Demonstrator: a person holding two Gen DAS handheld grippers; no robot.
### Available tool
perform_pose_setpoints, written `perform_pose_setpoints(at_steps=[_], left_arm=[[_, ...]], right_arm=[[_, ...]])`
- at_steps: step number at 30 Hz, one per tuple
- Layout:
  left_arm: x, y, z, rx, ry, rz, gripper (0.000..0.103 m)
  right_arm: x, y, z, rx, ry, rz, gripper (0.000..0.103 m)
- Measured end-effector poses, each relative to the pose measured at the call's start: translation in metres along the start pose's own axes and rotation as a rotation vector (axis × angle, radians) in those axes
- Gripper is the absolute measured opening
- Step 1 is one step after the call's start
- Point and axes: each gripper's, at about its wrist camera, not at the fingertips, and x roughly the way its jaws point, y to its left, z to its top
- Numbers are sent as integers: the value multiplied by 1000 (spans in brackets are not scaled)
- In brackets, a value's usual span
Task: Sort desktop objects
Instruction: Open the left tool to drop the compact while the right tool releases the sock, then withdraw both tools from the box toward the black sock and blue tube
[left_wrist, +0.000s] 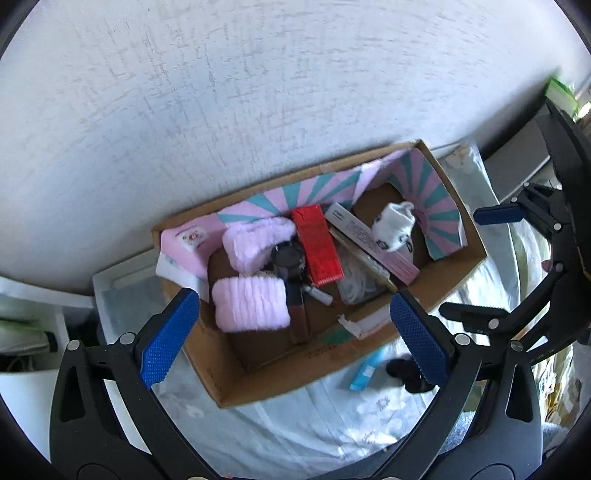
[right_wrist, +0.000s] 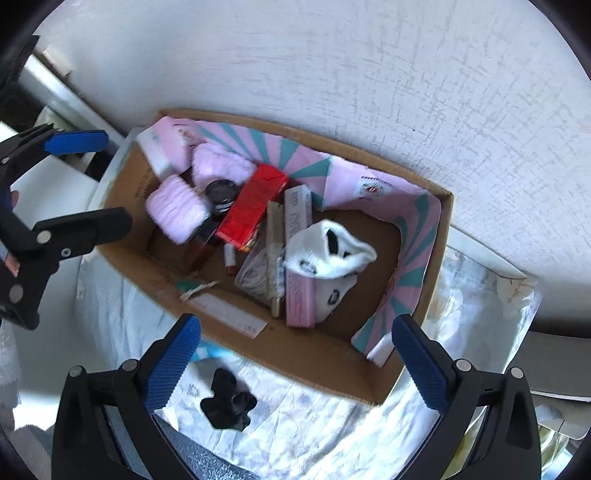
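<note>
A cardboard box (left_wrist: 280, 373) (right_wrist: 332, 363) stands on a pale cloth by a white wall. It holds fluffy pink bands (left_wrist: 251, 308) (right_wrist: 177, 208), a red carton (left_wrist: 317, 245) (right_wrist: 253, 206), a long pink-and-white carton (left_wrist: 373, 238) (right_wrist: 299, 258), a white sock (left_wrist: 393, 225) (right_wrist: 328, 258) and a black round jar (left_wrist: 286, 258) (right_wrist: 221, 194). My left gripper (left_wrist: 295, 336) is open and empty above the box's near wall. My right gripper (right_wrist: 295, 362) is open and empty over the box's near wall. A black cloth item (right_wrist: 227, 404) (left_wrist: 406, 371) and a light blue packet (left_wrist: 365, 371) lie outside the box.
The other gripper shows at the right edge of the left wrist view (left_wrist: 517, 214) and at the left edge of the right wrist view (right_wrist: 74, 142). White furniture (left_wrist: 33, 332) stands left of the cloth. A white tray edge (right_wrist: 491, 266) lies behind the box.
</note>
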Motion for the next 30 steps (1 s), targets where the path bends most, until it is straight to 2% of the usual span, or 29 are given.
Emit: perform_pose_setpoints(at_steps=[7,8,14,20,26,30], left_arm=[[-26,1,-26,-68,-60,23,103],[-29,1,-28,-70,-63,21,103],[-40,0,-49,-99,-82,46,103],[-43,-11,-71,-81,-103,13,103],[-29,-40,-94,-30,-111,-1,103],[-1,-55,-112,-41,-88,35,103]], right_arm=[[-23,-8,-21,86,-48,62,103],[-25,-9,-24,36,-26,78,103],[-46,-8,-48,46,-89,51,103],[-48,-11,-72,39,-95,63,103],[-45,6,-109,-40,-101,56,103],[-25,18,-136,-83,-86,75,103]])
